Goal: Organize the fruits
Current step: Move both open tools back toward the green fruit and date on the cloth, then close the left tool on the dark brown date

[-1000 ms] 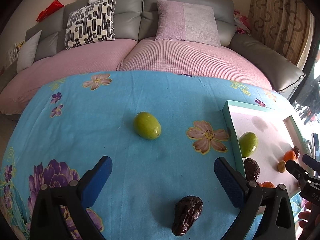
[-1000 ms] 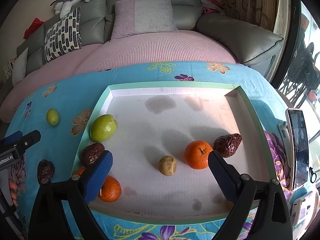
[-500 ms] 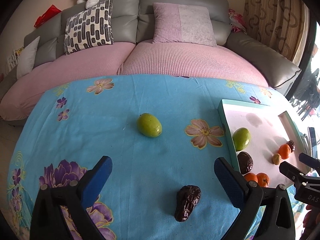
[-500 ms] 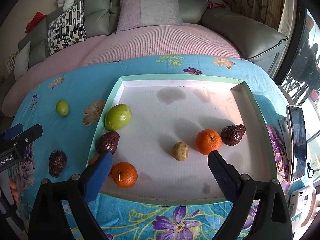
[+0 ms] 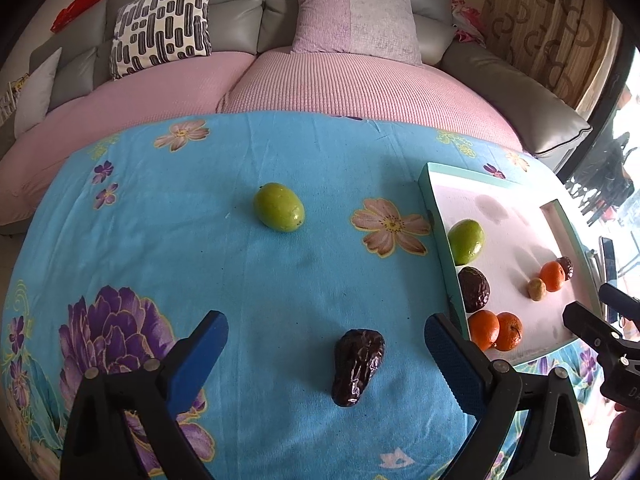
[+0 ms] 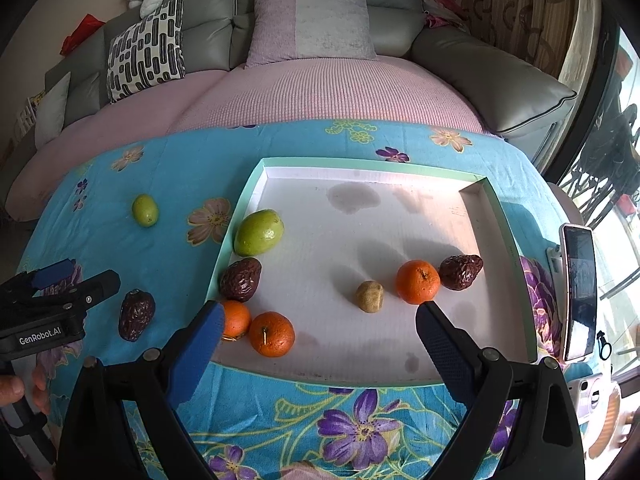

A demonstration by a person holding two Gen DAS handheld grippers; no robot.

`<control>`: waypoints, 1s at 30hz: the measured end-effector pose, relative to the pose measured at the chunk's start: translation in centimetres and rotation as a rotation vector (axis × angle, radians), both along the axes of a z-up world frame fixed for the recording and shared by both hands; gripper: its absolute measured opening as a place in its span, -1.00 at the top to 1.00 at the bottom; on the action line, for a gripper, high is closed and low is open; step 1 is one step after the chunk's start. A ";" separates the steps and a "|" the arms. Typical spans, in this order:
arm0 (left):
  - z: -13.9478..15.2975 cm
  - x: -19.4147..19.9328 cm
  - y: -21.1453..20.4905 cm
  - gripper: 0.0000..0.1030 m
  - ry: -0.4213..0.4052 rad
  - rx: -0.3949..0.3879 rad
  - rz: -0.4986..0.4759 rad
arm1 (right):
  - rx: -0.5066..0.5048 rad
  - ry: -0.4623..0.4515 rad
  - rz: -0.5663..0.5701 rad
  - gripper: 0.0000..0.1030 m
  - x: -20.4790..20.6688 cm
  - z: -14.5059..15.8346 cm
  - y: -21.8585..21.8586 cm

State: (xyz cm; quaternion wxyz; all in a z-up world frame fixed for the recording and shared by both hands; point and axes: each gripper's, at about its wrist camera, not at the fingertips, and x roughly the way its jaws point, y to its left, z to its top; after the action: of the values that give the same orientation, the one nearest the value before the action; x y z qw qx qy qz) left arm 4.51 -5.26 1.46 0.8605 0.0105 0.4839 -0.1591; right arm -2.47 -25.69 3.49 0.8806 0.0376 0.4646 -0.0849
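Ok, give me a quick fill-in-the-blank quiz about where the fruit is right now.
1. Inside the tray lie ___ oranges.
2. The green fruit on the cloth lies ___ the tray.
3. The left gripper hangs over a dark ___.
4. Both the left gripper and the right gripper are ___.

Answers: three; outside; date; open

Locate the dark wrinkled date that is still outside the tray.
The date lies on the blue floral cloth, between the open left hand-held gripper fingers, left of the tray and nearer than the loose green fruit.
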 end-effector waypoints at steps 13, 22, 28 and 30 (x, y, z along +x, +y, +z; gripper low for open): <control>-2.9 -0.5 -2.6 -0.13 0.117 0.025 -0.109 | 0.001 0.003 0.002 -0.87 -0.2 0.1 0.1; -3.7 -0.3 -2.7 0.27 0.124 0.047 -0.120 | 0.012 0.017 0.006 -0.87 0.2 -0.9 0.0; -3.3 -0.4 -3.0 0.29 0.103 0.045 -0.132 | 0.019 0.027 0.004 -0.87 0.4 -1.4 -0.2; -2.7 -0.4 -3.0 0.29 0.084 0.036 -0.131 | 0.020 0.026 0.005 -0.87 0.4 -1.4 -0.2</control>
State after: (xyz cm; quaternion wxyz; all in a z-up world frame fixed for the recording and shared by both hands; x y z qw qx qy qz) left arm 4.12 -8.22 -1.21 0.8268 0.0508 0.5207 -0.2067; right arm -2.09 -25.89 2.06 0.8742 0.0441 0.4771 -0.0787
